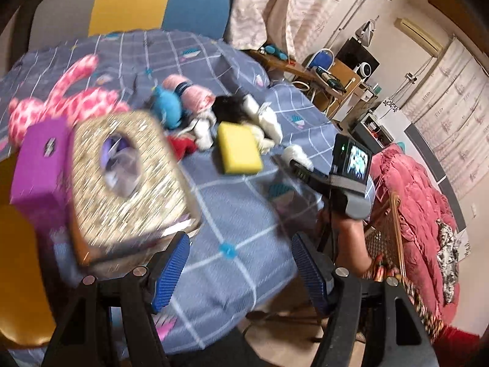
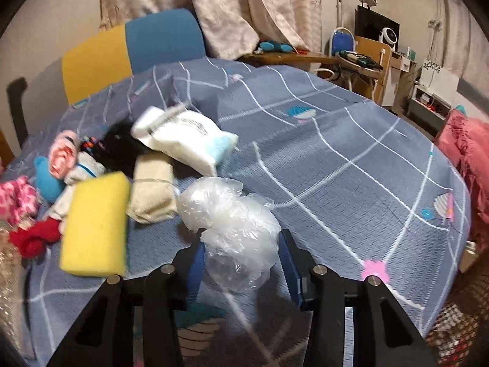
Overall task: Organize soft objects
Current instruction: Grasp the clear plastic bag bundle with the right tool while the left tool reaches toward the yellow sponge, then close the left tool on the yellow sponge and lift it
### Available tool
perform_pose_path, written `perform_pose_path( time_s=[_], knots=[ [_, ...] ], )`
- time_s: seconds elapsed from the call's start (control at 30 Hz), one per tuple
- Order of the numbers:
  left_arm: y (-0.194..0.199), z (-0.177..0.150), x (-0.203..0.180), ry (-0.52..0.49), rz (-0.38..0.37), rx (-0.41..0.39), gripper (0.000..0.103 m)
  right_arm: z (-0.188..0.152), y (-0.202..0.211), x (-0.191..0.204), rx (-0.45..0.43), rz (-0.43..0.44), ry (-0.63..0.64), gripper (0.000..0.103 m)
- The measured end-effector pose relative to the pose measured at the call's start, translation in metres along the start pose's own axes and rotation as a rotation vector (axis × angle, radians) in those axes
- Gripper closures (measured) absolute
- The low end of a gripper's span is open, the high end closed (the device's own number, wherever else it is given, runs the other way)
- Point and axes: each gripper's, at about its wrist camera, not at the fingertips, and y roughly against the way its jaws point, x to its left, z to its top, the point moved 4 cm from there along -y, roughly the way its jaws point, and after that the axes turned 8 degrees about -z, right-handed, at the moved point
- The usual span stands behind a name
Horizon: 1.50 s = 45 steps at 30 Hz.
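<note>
A pile of soft things lies on the blue checked cloth (image 1: 238, 202): a yellow sponge (image 1: 240, 148), a blue plush (image 1: 168, 107), a pink roll (image 1: 189, 91), a black furry item (image 1: 229, 108), a red cloth (image 1: 183, 146) and a pink plush (image 1: 61, 101). My left gripper (image 1: 238, 272) is open and empty above the cloth. My right gripper (image 2: 241, 263) is shut on a crumpled clear plastic bag (image 2: 232, 223). The right wrist view also shows the sponge (image 2: 94, 223), a beige bundle (image 2: 152, 189) and a white pack (image 2: 186, 140).
A glittery gold tissue box (image 1: 125, 177) with a purple side stands at the left in the left wrist view. Yellow and blue chair backs (image 2: 131, 46) stand behind the table. A red quilt (image 1: 421, 195) and a wicker basket (image 1: 388, 244) are at the right.
</note>
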Motion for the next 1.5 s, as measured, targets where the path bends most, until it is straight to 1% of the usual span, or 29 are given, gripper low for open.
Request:
perform_pose_path(
  time_s=[0.13, 0.17, 0.23, 0.27, 0.33, 0.4, 0.47, 0.5, 0.53, 0.57, 0.63, 0.67, 0.77, 0.9, 1.0, 1.07, 1.1, 1.13, 1.17, 1.23, 1.27, 1.3, 1.33, 1.4, 1.47, 1.5],
  knots=[
    [-0.027, 0.020, -0.020, -0.041, 0.015, 0.000, 0.032, 0.000, -0.001, 0.008, -0.046, 0.052, -0.023, 0.056],
    [-0.035, 0.025, -0.024, -0.050, 0.030, 0.002, 0.032, -0.004, -0.005, 0.009, -0.056, 0.066, -0.032, 0.056],
    [-0.055, 0.037, -0.032, -0.069, 0.043, 0.015, 0.032, -0.010, -0.012, 0.006, -0.043, 0.079, -0.058, 0.056],
    [-0.066, 0.045, -0.035, -0.072, 0.073, 0.022, 0.031, -0.011, -0.012, 0.003, -0.049, 0.091, -0.077, 0.056],
    [-0.082, 0.055, -0.037, -0.081, 0.085, 0.018, 0.023, -0.012, -0.012, -0.003, -0.057, 0.101, -0.108, 0.056],
    [-0.105, 0.070, -0.038, -0.112, 0.142, 0.006, 0.019, -0.013, -0.013, -0.006, -0.057, 0.119, -0.129, 0.056],
    [-0.129, 0.080, -0.035, -0.139, 0.193, 0.025, 0.019, -0.014, -0.015, -0.007, -0.054, 0.122, -0.134, 0.056],
    [-0.140, 0.084, -0.032, -0.137, 0.217, 0.043, 0.018, -0.014, -0.017, -0.006, -0.049, 0.120, -0.130, 0.056],
    [-0.154, 0.089, -0.027, -0.119, 0.226, 0.063, 0.018, -0.014, -0.017, -0.005, -0.049, 0.117, -0.128, 0.056],
    [-0.163, 0.091, -0.022, -0.097, 0.221, 0.084, 0.018, -0.014, -0.017, -0.005, -0.051, 0.115, -0.127, 0.056],
    [-0.179, 0.093, -0.012, -0.052, 0.234, 0.118, 0.017, -0.015, -0.018, -0.005, -0.051, 0.118, -0.128, 0.055],
    [-0.190, 0.095, -0.006, -0.014, 0.229, 0.135, 0.017, -0.015, -0.018, -0.006, -0.051, 0.119, -0.130, 0.055],
    [-0.206, 0.098, 0.000, 0.005, 0.243, 0.142, 0.014, -0.015, -0.018, -0.006, -0.052, 0.116, -0.128, 0.055],
    [-0.221, 0.104, 0.000, -0.070, 0.309, 0.129, 0.014, -0.016, -0.019, -0.006, -0.051, 0.113, -0.127, 0.055],
    [-0.234, 0.104, 0.002, -0.129, 0.343, 0.152, 0.015, -0.016, -0.019, -0.006, -0.051, 0.111, -0.126, 0.055],
    [-0.239, 0.101, 0.004, -0.167, 0.351, 0.162, 0.028, -0.016, -0.020, -0.006, -0.051, 0.109, -0.124, 0.055],
    [-0.237, 0.100, 0.003, -0.169, 0.334, 0.153, 0.043, -0.016, -0.020, -0.005, -0.050, 0.107, -0.124, 0.055],
    [-0.234, 0.099, 0.002, -0.162, 0.307, 0.147, 0.043, -0.016, -0.020, -0.006, -0.050, 0.107, -0.124, 0.055],
    [-0.232, 0.099, 0.001, -0.161, 0.313, 0.148, 0.045, -0.016, -0.020, -0.006, -0.050, 0.106, -0.123, 0.055],
    [-0.225, 0.097, -0.003, -0.170, 0.318, 0.145, 0.069, -0.016, -0.021, -0.005, -0.049, 0.100, -0.120, 0.055],
    [-0.219, 0.096, -0.006, -0.180, 0.321, 0.134, 0.071, -0.016, -0.021, -0.005, -0.049, 0.095, -0.116, 0.055],
    [-0.215, 0.095, -0.008, -0.186, 0.316, 0.124, 0.078, -0.016, -0.021, -0.004, -0.048, 0.091, -0.113, 0.055],
    [-0.208, 0.092, -0.011, -0.187, 0.292, 0.117, 0.081, -0.016, -0.021, -0.004, -0.048, 0.088, -0.111, 0.055],
    [-0.198, 0.085, -0.012, -0.177, 0.247, 0.112, 0.083, -0.016, -0.021, -0.003, -0.048, 0.082, -0.107, 0.055],
    [-0.191, 0.073, -0.010, -0.163, 0.235, 0.120, 0.083, -0.016, -0.020, -0.003, -0.048, 0.076, -0.104, 0.055],
    [-0.193, 0.072, -0.008, -0.150, 0.232, 0.127, 0.083, -0.016, -0.020, -0.003, -0.049, 0.069, -0.101, 0.055]
  ],
)
